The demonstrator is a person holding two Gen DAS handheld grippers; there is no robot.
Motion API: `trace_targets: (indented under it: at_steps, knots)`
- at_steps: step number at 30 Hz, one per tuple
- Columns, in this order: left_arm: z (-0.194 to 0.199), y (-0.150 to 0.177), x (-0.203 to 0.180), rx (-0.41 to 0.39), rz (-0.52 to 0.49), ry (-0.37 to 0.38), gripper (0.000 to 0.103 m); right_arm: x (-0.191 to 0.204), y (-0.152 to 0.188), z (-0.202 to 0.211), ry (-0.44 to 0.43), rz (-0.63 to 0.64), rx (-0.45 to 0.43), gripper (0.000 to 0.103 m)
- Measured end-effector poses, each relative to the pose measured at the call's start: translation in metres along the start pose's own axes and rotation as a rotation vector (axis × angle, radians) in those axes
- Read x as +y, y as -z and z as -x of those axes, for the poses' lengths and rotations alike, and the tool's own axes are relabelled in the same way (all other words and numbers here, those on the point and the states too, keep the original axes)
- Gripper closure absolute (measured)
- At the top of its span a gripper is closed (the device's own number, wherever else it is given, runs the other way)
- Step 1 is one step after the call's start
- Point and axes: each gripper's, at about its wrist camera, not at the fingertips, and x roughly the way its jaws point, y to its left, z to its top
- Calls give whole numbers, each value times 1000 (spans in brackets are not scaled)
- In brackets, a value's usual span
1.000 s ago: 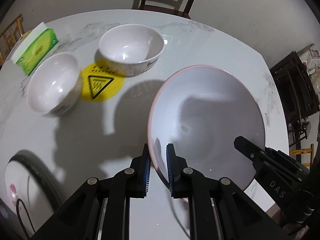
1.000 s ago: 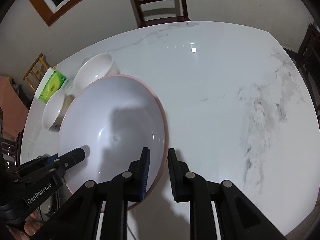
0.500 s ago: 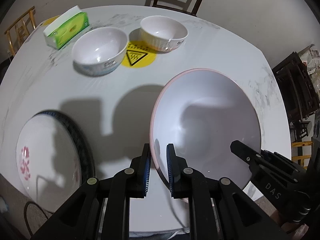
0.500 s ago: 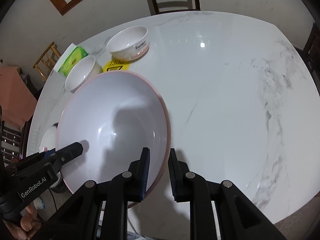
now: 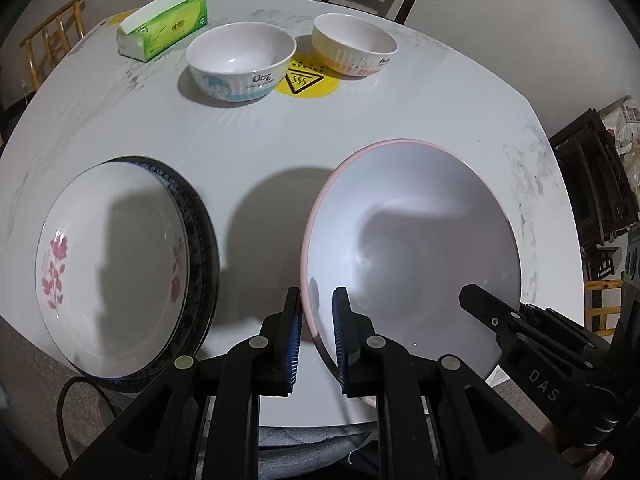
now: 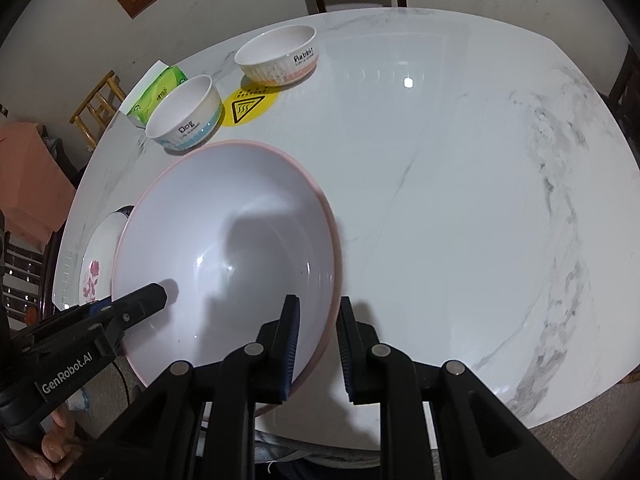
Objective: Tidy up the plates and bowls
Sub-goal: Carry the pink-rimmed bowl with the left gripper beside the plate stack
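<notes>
Two-handed carry: left gripper (image 5: 316,336) and right gripper (image 6: 316,344) each clamp the rim of the big pink-rimmed bowl (image 5: 412,248) on opposite sides. Rim sits between the pads on both, with a sliver of gap showing beside it, so I judge the pinch firm but can't see full contact. A wide, shallow bowl would tip from one rim pinch — hence two. It looks held above the table (image 5: 240,152), near the front edge, judging by its offset shadow.

Likely target: the plate stack at left — floral plate (image 5: 112,264) nested on a dark-rimmed plate (image 5: 200,232). Big items near, small ones far.

The two small bowls are at the far side, close but apart, flanking a yellow sticker (image 5: 306,80).

Readable text:
- blue bowl (image 5: 240,66): "Dog"
- pink bowl (image 6: 280,54): "Rabbit"
- sticker: heat-warning triangle — small print illegible
- gripper bodies: "DAS", "GenRobot.AI"
- green tissue pack (image 5: 164,28): print too small
</notes>
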Motion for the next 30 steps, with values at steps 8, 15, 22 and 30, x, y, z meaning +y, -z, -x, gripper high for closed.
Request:
trace_targets:
  at_steps: [8,15,22,30]
  knots:
    - [-8,9,9,11,5,3,91,5,6,-8,2,6,12,84]
    - [-13,13,13,22,7,4,91,7,9,-11,7,9,24,83]
    - [-18,15,14,34,5,3,91,6,9,-15,-1,0,32,82]
    - [-18,15,14,27,9,5,90,6,7,-17,1,4,37,82]
